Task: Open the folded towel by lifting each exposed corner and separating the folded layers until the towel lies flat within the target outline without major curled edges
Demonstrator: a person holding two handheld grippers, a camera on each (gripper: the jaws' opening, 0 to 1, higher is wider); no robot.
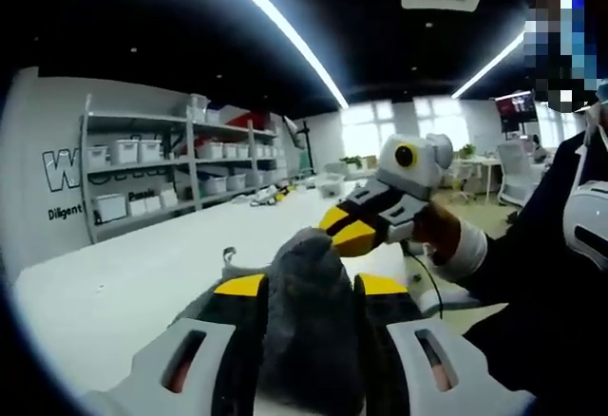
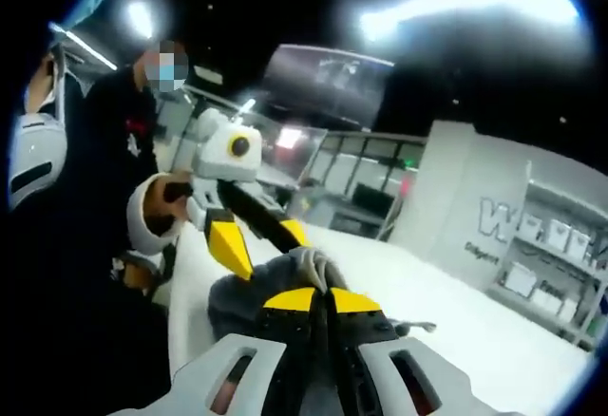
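A grey towel is bunched up above the white table. My left gripper has its yellow-tipped jaws partly apart, and the thick bunch fills the gap between them. My right gripper comes in from the right, held by a hand, its tips pinched at the towel's peak. In the right gripper view, my right gripper has its jaws nearly together on a fold of the towel. The left gripper reaches in from the left above the cloth.
Shelves with white bins line the wall past the table's far side and show again as shelves. The person holding the grippers stands at the table's edge. More tables and chairs stand in the background.
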